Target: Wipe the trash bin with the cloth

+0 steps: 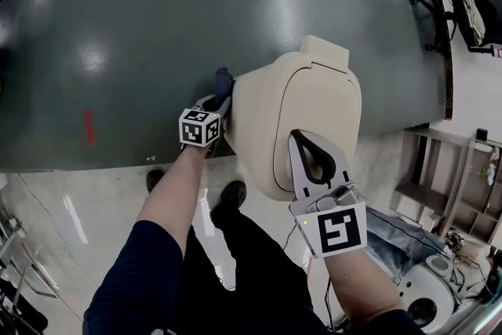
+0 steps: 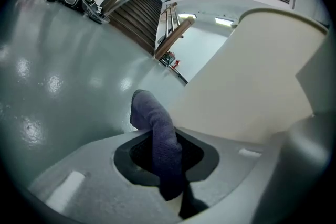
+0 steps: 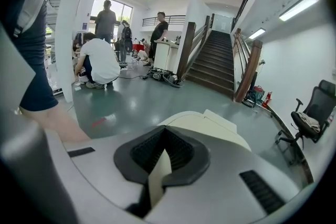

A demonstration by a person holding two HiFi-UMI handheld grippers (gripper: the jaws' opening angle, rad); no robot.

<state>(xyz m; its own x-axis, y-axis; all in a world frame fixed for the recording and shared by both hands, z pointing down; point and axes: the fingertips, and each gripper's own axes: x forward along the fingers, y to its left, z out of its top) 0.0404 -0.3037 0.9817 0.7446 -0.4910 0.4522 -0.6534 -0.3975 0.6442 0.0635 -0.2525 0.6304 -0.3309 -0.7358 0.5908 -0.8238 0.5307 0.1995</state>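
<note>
While my left gripper [image 1: 224, 101] pinches one dark blue cloth [image 2: 156, 128] against the left side of the single cream trash bin [image 1: 263, 110] on the green floor [image 1: 141, 27], my right gripper [image 1: 300, 139] rests on its lid [image 1: 325, 94], jaws closed together.

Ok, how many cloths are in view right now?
1. A dark purple cloth is clamped in the left gripper, at the trash bin's side. The shut right gripper holds none; another behind the bin would be hidden.
</note>
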